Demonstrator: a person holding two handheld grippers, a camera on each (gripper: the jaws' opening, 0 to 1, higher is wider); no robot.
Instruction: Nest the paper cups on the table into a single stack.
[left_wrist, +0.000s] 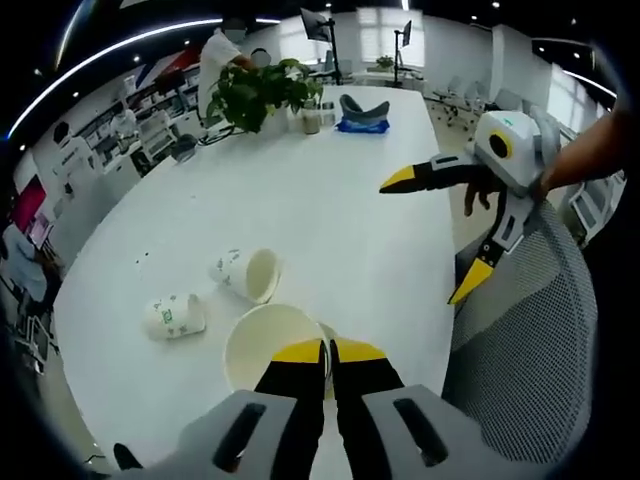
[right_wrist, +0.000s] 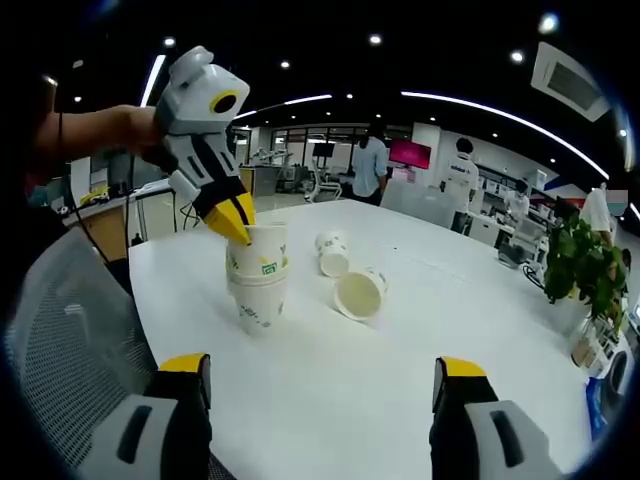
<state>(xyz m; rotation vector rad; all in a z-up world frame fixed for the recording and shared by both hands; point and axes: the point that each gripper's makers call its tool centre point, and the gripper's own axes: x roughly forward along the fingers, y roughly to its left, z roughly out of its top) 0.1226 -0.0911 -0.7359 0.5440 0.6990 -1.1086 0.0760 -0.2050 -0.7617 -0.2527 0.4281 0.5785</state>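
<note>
On the white table (left_wrist: 330, 200) stands an upright stack of nested paper cups (right_wrist: 258, 285). My left gripper (left_wrist: 328, 350) is shut on the rim of the top cup (left_wrist: 262, 345); from the right gripper view, that left gripper (right_wrist: 235, 222) comes down onto the rim from above. Two more white cups with green print lie on their sides beyond the stack: one (left_wrist: 250, 272) (right_wrist: 360, 292) shows its mouth, the other (left_wrist: 175, 317) (right_wrist: 333, 252) lies farther off. My right gripper (right_wrist: 322, 367) is open and holds nothing, off to the stack's side (left_wrist: 435, 235).
A grey mesh chair (left_wrist: 540, 340) (right_wrist: 60, 320) stands at the table's near edge. A potted plant (left_wrist: 262, 92) (right_wrist: 585, 265) and a blue-grey object (left_wrist: 362, 115) sit at the table's far end. People and desks fill the office behind.
</note>
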